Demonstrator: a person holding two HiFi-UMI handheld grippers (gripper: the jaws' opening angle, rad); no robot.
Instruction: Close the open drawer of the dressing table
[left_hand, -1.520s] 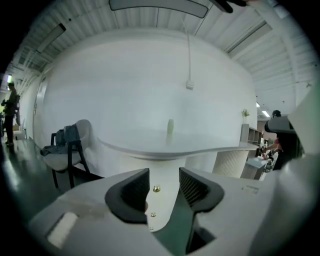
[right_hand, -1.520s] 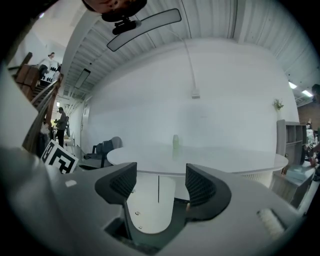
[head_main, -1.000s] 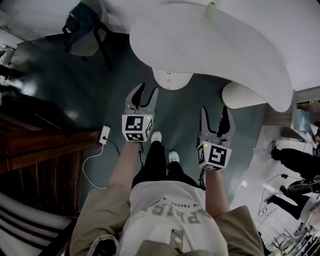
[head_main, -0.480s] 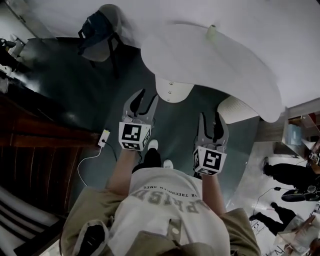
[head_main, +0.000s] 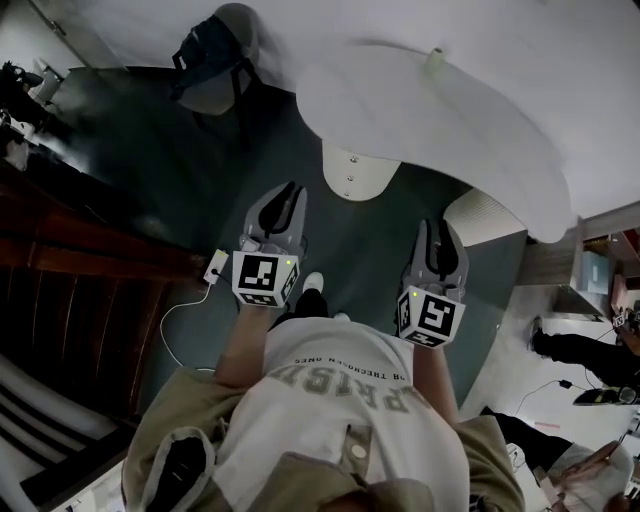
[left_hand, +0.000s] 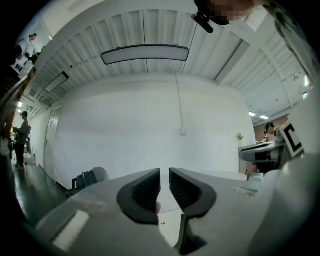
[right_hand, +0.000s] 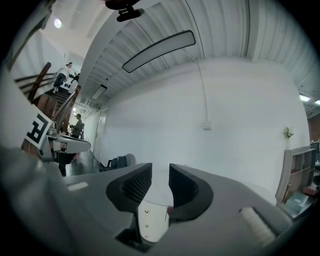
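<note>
The white dressing table curves across the top right of the head view. Under its edge a white rounded drawer front with two small knobs sticks out. My left gripper is held level short of it, apart from it. Its jaws are closing to a narrow gap with nothing between them. My right gripper is level beside it, also closing and empty. Between the right jaws the knobbed drawer front shows beyond them.
A ribbed white rounded piece stands under the table's right end. A small vase sits on the tabletop. A chair with a dark bag is at the back left, dark wooden furniture at left, a white charger with its cable on the floor.
Both grippers' jaws have narrowed from wide open to nearly together, the right first, then the left. The table and drawer front sit slightly lower and further right in the head view.
</note>
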